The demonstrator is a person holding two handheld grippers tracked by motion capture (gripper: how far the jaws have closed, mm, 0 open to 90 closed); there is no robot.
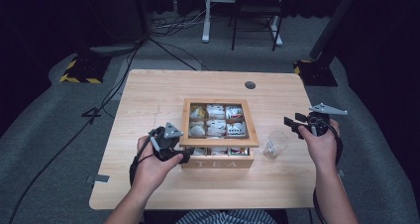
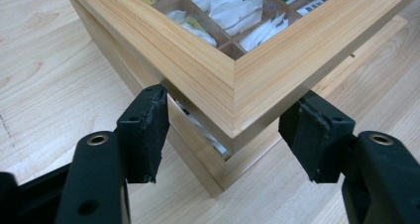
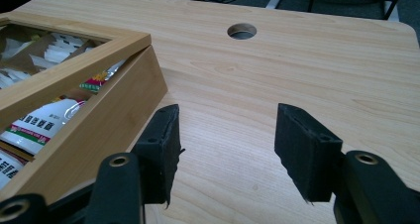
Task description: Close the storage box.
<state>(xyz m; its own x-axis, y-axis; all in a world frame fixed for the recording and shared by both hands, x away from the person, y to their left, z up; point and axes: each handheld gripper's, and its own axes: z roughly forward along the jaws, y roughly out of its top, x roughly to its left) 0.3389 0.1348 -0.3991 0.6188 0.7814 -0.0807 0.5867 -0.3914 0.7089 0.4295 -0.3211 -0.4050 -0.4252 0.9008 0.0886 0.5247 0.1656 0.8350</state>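
Left gripper (image 1: pixel 179 152): held in the person's left hand (image 1: pixel 151 167) at the box's near left corner; its fingers (image 2: pixel 143 132) are spread wide, one on each side of that corner, pinching nothing.
Tea box (image 1: pixel 218 159): pale wood, square, with "TEA" cut into its front wall; it sits near the middle of the tabletop (image 1: pixel 148 95), a little toward the person.
Lid (image 1: pixel 219 142): a wooden frame around a clear pane, raised slightly at the front, so a gap shows under it at the corner in the left gripper view.
Contents: sachets (image 1: pixel 216 126), mostly white, sorted into a grid of compartments; some with red and green print show in the right gripper view.
Box against left fingers: the corner points into the gap between them; whether either finger touches the wood I cannot tell.
Glass (image 1: pixel 275 144): clear and small, just right of the box on the tabletop.
Right gripper (image 1: pixel 293 124): held in the right hand (image 1: pixel 321 147) above the tabletop's right part, well apart from the box; its fingers (image 3: pixel 161 152) are spread, nothing between them.
Box against right fingers: to their left in the right gripper view, apart from them.
Cable hole (image 1: pixel 250 84): round, near the tabletop's far edge.
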